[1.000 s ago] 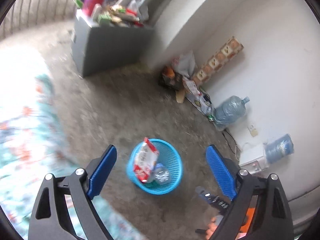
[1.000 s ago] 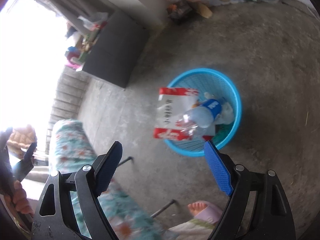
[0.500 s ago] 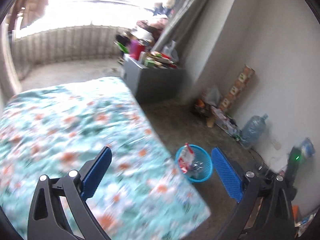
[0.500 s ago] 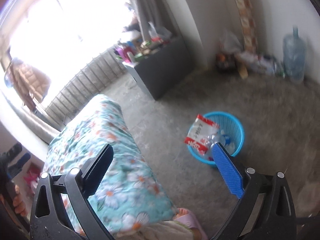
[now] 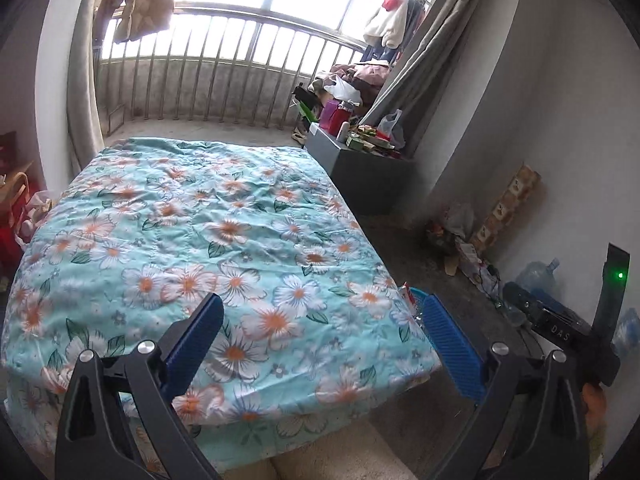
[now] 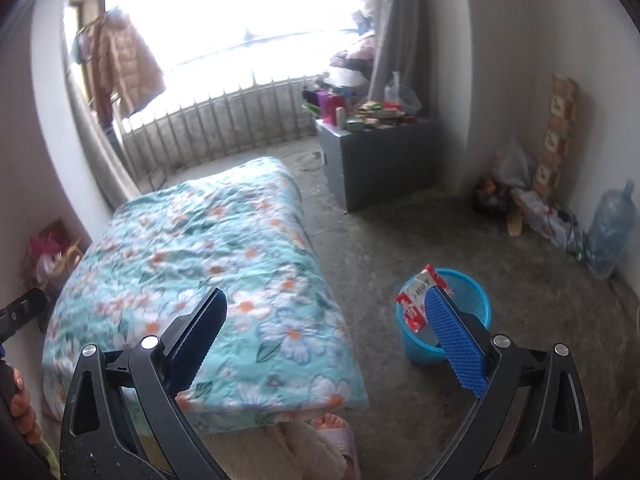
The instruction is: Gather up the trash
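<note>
Blue basket point(image 6: 444, 322) stands on the concrete floor point(image 6: 520, 340), just beside the foot corner of the bed point(image 6: 192, 264). A red-and-white wrapper point(image 6: 418, 298) sticks up out of its near rim, tilted. From the left wrist view only a sliver of the basket rim point(image 5: 416, 294) and wrapper corner point(image 5: 409, 295) shows past the bed's edge.

Right hand-held gripper point(image 6: 326, 334): jaws spread wide, nothing between them, held above the bed corner and basket. Left hand-held gripper point(image 5: 320, 344): jaws spread wide, empty, held over the flowered bedspread point(image 5: 200, 248).

A slippered foot point(image 6: 332, 434) shows at the bed's foot. Grey cabinet point(image 6: 376, 160) beyond the bed, its top crowded with bottles and boxes. Water jug point(image 6: 610, 236) against the right wall, near a heap of bags and paper point(image 6: 520, 200). Barred window point(image 5: 224, 80) behind, jacket point(image 5: 140, 0) hanging at its left.
</note>
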The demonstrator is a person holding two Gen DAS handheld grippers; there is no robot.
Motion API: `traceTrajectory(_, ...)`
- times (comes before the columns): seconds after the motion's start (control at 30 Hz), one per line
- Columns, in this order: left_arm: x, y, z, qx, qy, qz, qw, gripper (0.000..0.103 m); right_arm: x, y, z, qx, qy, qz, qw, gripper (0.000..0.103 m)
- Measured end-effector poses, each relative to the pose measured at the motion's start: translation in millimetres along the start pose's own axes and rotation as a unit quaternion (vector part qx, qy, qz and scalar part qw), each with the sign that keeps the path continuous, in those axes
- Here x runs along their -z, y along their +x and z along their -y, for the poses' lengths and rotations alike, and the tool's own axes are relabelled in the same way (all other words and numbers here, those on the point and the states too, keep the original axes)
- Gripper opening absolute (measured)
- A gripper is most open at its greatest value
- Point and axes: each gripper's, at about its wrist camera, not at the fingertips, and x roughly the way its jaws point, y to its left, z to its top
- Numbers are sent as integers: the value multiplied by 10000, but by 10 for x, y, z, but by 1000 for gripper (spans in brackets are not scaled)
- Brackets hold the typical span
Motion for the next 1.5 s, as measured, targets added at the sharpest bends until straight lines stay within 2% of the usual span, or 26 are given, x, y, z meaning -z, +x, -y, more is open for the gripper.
traceTrajectory(0.1,51,-51,83,-155,114,-4,9998,98,8,-67,-177,92,-307,69,9995,95)
traceTrajectory(0.3,84,-179,147,-722,78,358,9967,98,-7,-261,-348,526,-580,356,9963,95)
traceTrajectory(0.47,78,-121,112,-1371,127,53,9905,98,15,-371,-230,424,-293,531,9973,95)
traceTrajectory(0.53,101,-126,80,-1535,76,84,9881,98,42,-399,-196,416,-202,568,9973,95)
traceTrajectory(0.67,151,-67,32,-1805,-48,27,9836,98,114,-375,-160,586,-150,275,9978,95)
traceTrajectory(0.8,239,112,24,-2121,75,-195,9770,98,255,-241,-136,767,-139,-140,9969,95)
traceTrajectory(1.0,406,478,47,-2231,107,-910,9705,98,511,72,-139,770,-175,-867,9931,95)
traceTrajectory(1.17,410,589,68,-2372,4,-1033,9660,98,552,183,-112,780,-145,-1093,9908,95)
traceTrajectory(1.5,367,626,158,-2520,-53,-1033,9622,98,522,217,-57,876,-334,-1169,9887,95)
